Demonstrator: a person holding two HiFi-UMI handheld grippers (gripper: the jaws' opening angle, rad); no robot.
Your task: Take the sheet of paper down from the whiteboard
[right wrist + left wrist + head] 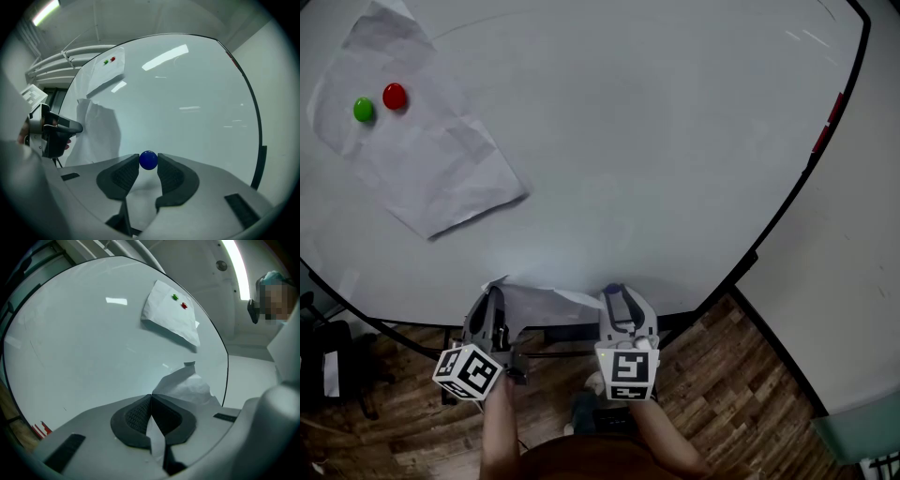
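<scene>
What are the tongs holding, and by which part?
Left tongs pinch the paper sheet by an edge; right tongs grip a blue ball across its middle.

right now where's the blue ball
The blue ball sits low and central in the right gripper view, pinched by the right tool in front of the whiteboard, with the white sheet to its left.

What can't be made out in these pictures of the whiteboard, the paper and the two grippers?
1. Head view: part of the lower sheet, hidden behind the left gripper and the right gripper.
2. Right gripper view: whether the blue magnet touches the whiteboard; its far side is hidden.
3. Head view: the red object at the whiteboard's edge, too small to identify.
</scene>
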